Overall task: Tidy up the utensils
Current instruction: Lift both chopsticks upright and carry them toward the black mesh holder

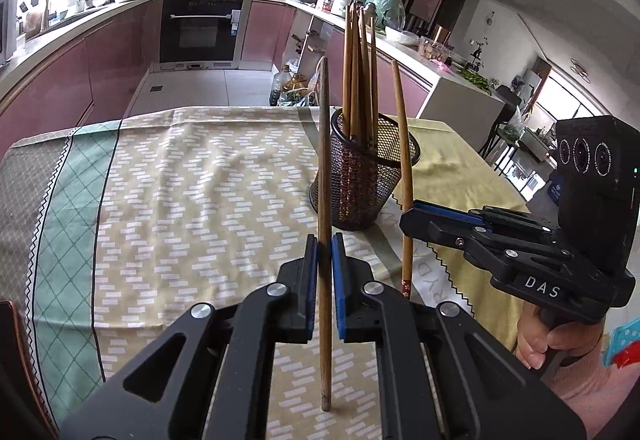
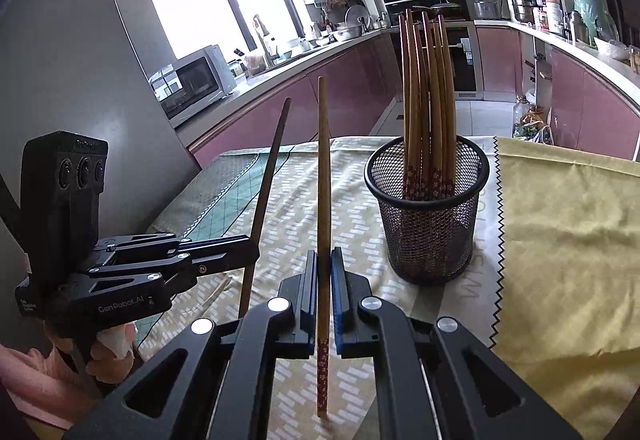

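Observation:
My left gripper [image 1: 324, 240] is shut on a plain dark wooden chopstick [image 1: 324, 160] that stands upright between its blue pads, above the cloth. My right gripper [image 2: 324, 254] is shut on a lighter chopstick [image 2: 323, 176] with a red flowered end, also held upright. Each gripper shows in the other's view: the right gripper [image 1: 408, 216] with its chopstick [image 1: 401, 128] just right of the holder, the left gripper [image 2: 254, 244] with its dark chopstick [image 2: 267, 184] at the left. A black mesh holder [image 1: 362, 176] [image 2: 430, 212] stands ahead on the table with several flowered chopsticks [image 2: 428, 88] upright in it.
The table carries a patterned beige tablecloth [image 1: 192, 176] and a yellow cloth [image 2: 568, 224] to the right of the holder. A person's hand [image 1: 548, 340] grips the right tool's handle. Kitchen counters, an oven [image 1: 200, 28] and floor clutter lie beyond the far table edge.

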A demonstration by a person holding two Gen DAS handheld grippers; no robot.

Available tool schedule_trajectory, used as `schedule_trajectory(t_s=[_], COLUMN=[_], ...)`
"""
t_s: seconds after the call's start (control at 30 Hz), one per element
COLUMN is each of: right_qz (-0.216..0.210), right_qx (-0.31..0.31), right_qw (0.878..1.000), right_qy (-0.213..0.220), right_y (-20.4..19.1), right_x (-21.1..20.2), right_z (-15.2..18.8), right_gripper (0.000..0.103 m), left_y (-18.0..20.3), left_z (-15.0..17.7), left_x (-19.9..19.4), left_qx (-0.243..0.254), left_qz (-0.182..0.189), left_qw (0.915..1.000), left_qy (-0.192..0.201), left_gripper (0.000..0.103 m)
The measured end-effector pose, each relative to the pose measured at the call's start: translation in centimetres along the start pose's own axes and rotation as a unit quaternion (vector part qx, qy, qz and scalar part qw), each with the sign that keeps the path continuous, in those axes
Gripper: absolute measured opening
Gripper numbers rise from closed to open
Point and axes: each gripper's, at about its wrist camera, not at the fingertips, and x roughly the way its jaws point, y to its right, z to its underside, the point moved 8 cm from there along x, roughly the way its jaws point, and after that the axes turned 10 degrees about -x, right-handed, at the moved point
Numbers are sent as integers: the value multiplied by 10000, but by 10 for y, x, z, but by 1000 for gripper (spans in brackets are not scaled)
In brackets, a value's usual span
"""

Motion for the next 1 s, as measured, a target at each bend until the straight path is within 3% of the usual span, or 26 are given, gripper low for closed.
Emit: schedule_trajectory(t_s=[1.0], right_qz=[207], right_qx=[-126], right_qw=[9984], right_qy=[517], right_y=[12], right_x=[-32], right_z=[-31], right_gripper=[6], left_y=[23], left_z=[-24], left_x=[-16], left_qx=[99], left_qz=[330], left_qw=[9990], left_qy=[268], left_gripper=[8])
